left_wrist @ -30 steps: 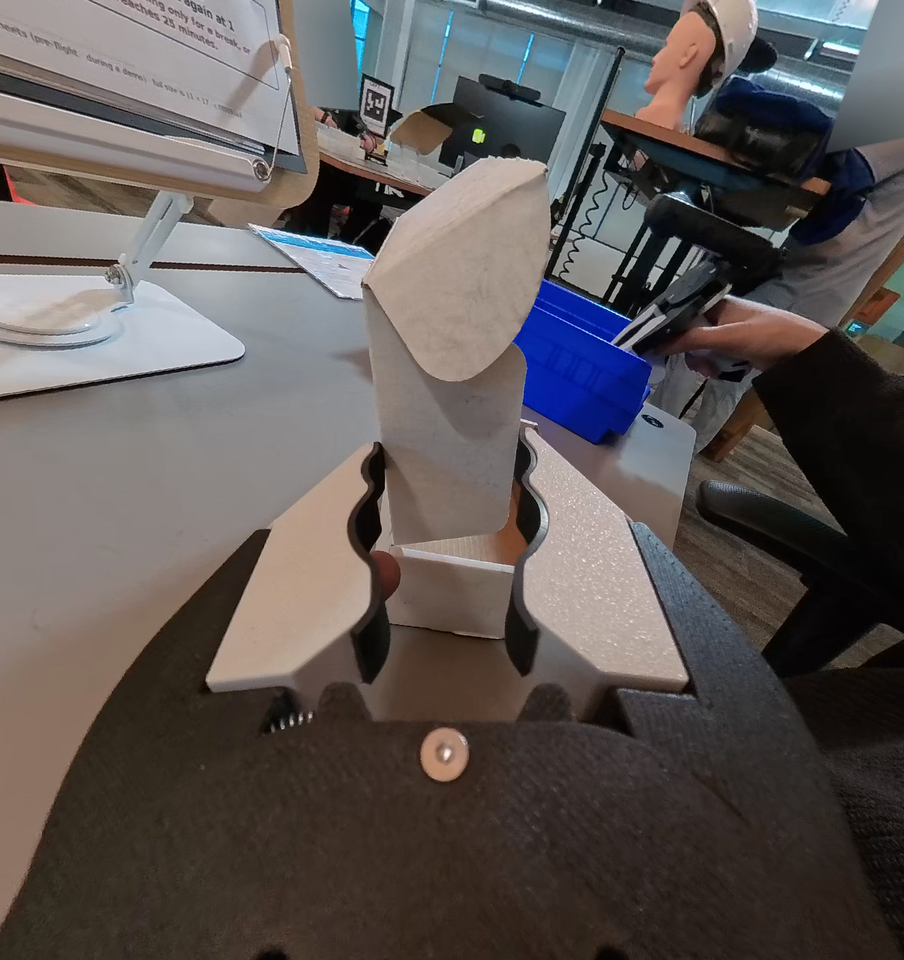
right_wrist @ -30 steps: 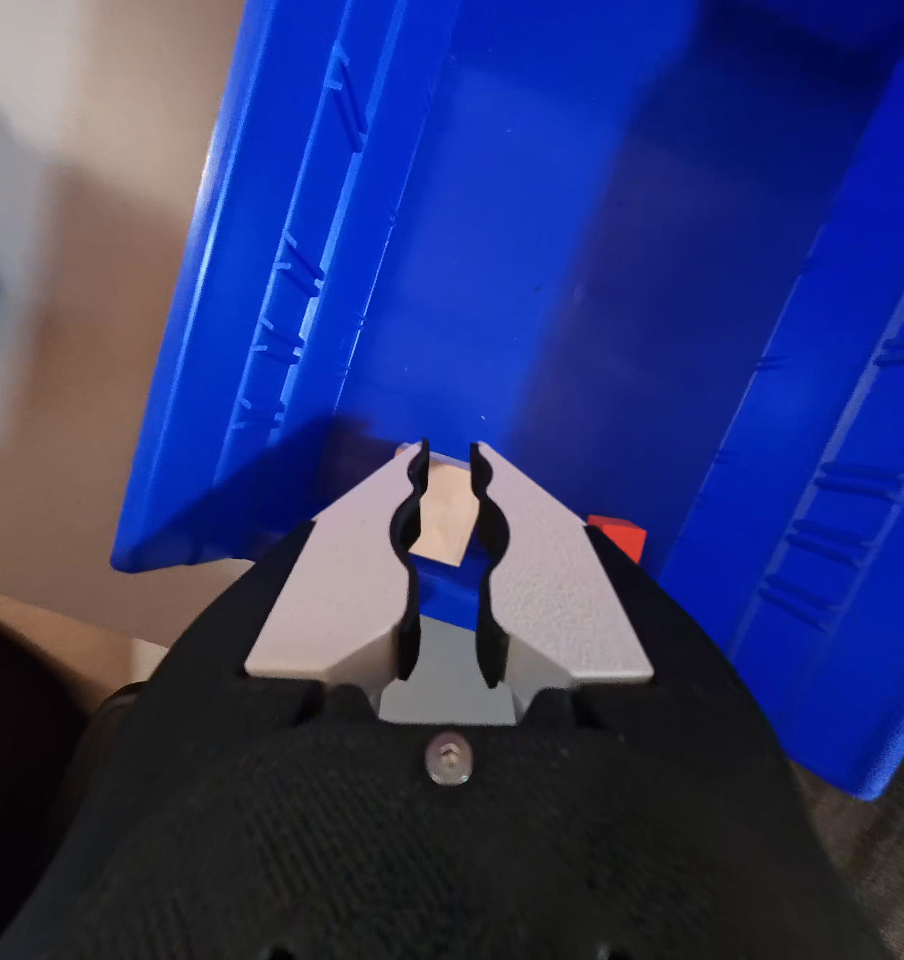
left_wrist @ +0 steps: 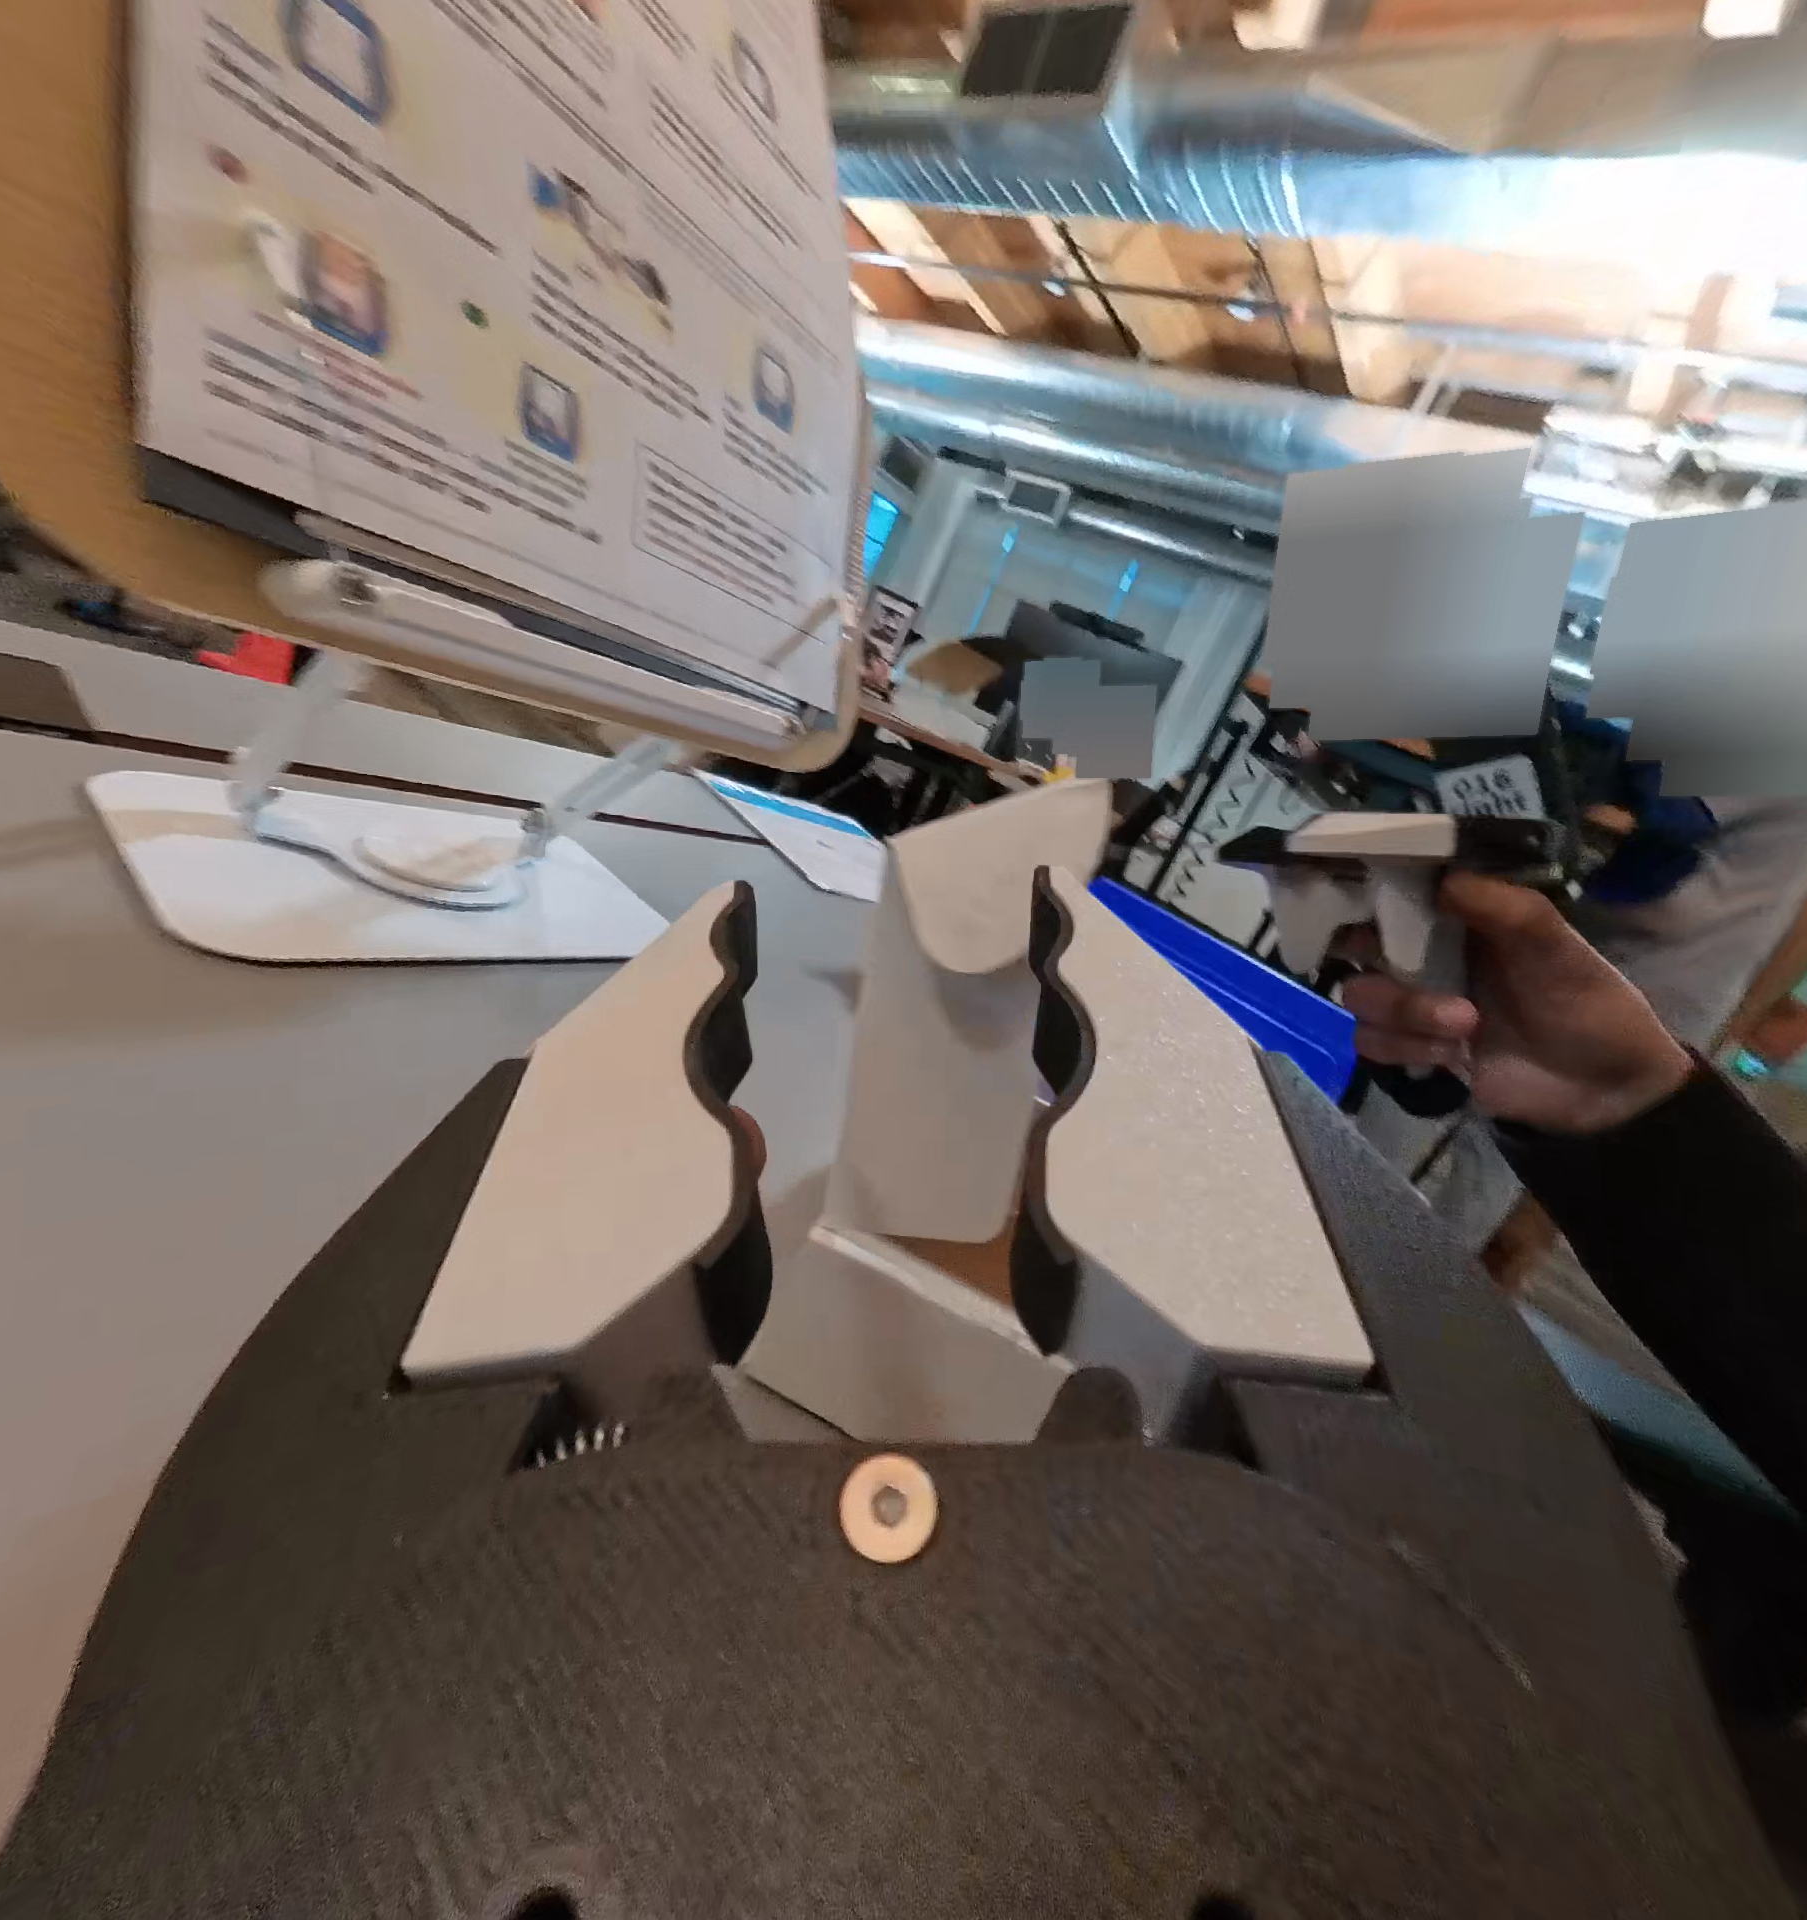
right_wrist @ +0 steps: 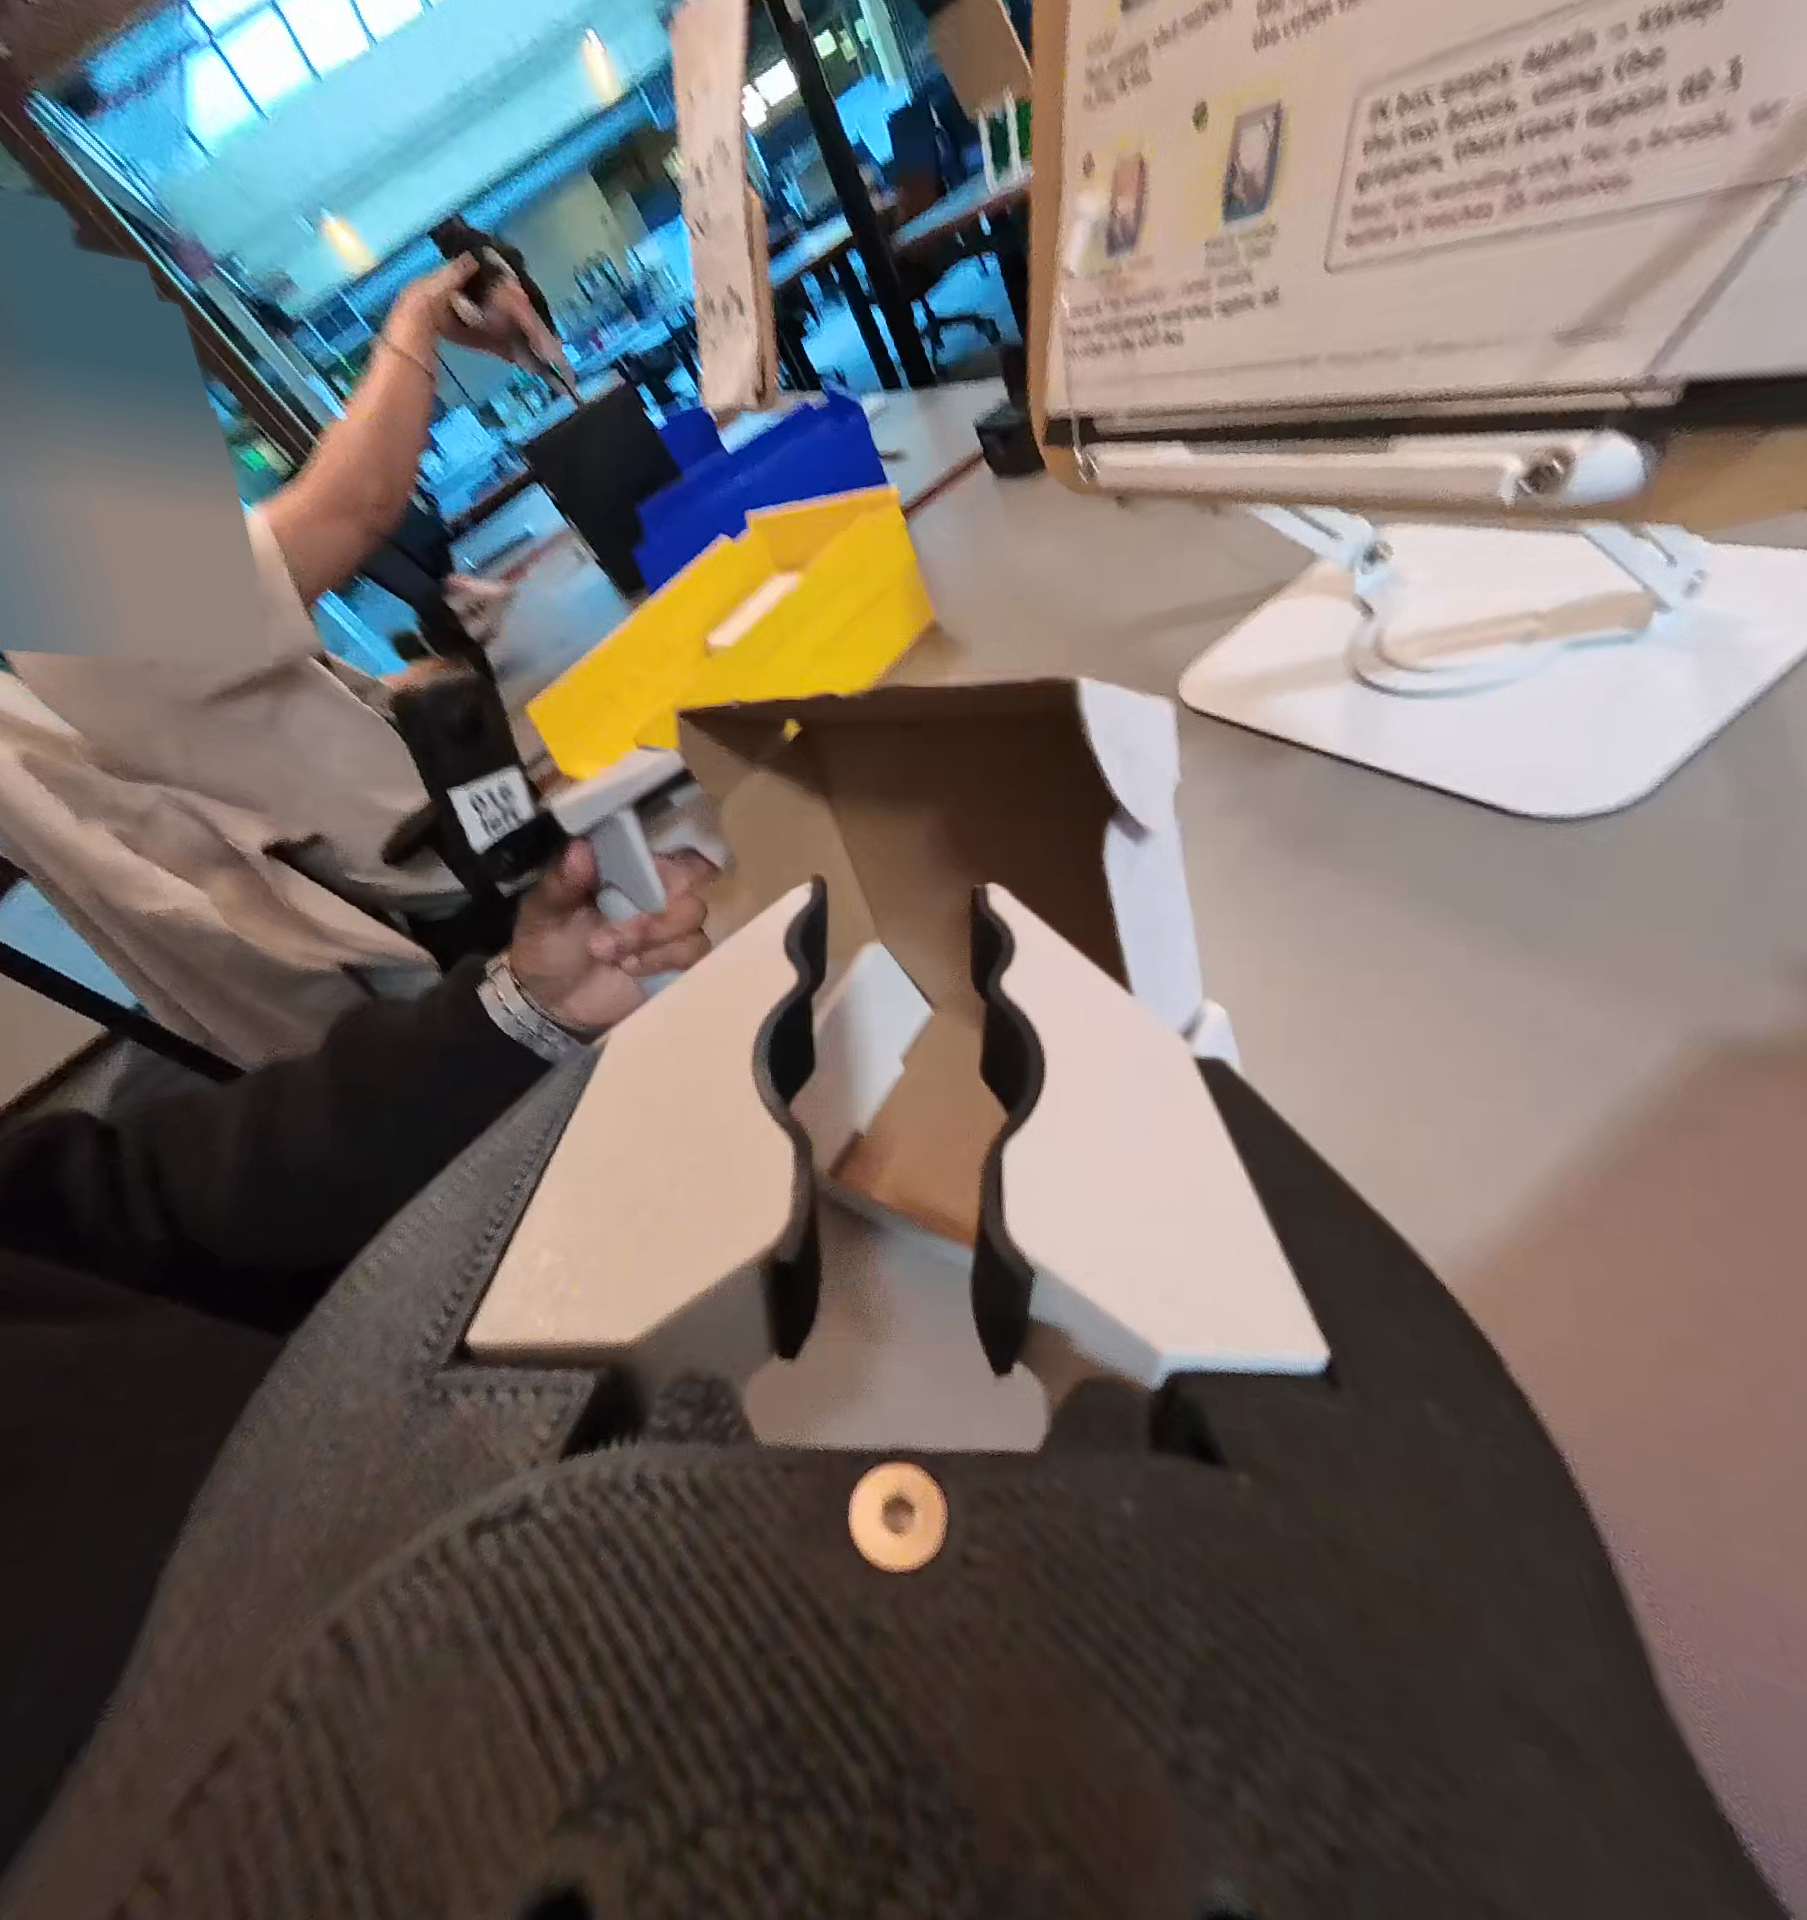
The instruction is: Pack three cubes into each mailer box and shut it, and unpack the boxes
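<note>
White cardboard: one mailer box, flap standing upright, brown inside, on the grey table. We list it between the fingers of the left gripper, close against the right finger and apart from the left one.

Left gripper: a second ago we had it clamped on the box wall. Now its jaws stand wide and grip nothing.

Right gripper: a second ago it was down in the blue bin, fingers around a tan cube. Now we have it raised and facing the box, which stands just ahead of its tips. Its jaws are parted, and we make out no cube between them, only the box's brown inside through the gap.

Cubes: none clearly seen now.

Our judgement: the box is freed and ready for loading, but the fetch looks to have come back empty, so this box is likely still short.
</note>
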Motion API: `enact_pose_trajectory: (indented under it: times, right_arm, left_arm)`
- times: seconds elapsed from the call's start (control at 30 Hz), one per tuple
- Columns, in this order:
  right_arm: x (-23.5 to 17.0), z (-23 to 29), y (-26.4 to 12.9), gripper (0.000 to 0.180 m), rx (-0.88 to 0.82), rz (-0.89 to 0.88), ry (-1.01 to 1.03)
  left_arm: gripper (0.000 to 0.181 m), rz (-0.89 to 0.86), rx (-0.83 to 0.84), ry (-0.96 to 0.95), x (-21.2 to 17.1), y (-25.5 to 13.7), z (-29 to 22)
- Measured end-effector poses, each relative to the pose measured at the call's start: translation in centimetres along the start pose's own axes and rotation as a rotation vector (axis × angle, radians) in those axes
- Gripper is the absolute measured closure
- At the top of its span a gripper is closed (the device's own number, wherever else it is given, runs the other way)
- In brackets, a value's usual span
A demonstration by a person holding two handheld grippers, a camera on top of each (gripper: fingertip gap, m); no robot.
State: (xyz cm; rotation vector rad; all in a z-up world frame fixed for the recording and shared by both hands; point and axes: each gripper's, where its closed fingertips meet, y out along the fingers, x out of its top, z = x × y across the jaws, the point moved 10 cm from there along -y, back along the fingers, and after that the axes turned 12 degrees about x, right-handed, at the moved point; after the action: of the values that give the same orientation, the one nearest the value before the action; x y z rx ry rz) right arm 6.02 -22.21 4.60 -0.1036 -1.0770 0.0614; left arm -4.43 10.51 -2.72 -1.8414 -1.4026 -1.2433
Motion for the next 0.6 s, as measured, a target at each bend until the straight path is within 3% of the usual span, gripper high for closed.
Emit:
enact_pose_trajectory:
  times: [0.13,0.3,0.37,0.43,0.5,0.6]
  right_arm:
    - [0.1,0.5,1.1,0.152,-0.015,-0.143,-0.068]
    - [-4.2,-1.9,-1.5,0.161,-0.298,-0.444,-0.319]
    - [-4.8,-3.0,-2.6,0.165,-0.378,-0.511,-0.290]
    - [-4.3,-3.6,-2.9,0.159,-0.314,-0.457,-0.240]
    - [-4.7,-4.6,-2.5,0.163,-0.369,-0.330,-0.249]
    - [-6.0,-5.7,-0.5,0.163,-0.354,-0.116,-0.218]
  left_arm:
    - [0.139,0.000,0.187,-0.049,0.4,-1.3,1.7]
    - [0.154,0.118,0.206,-0.211,-1.2,-2.0,0.7]
    - [0.158,0.194,0.213,-0.227,-2.1,-1.6,0.2]
    - [0.158,0.307,0.205,-0.193,-3.1,-0.9,0.0]
    - [0.158,0.400,0.216,-0.133,-4.0,-0.5,0.1]
    - [0.162,0.437,0.182,-0.106,-4.3,-0.2,-0.2]
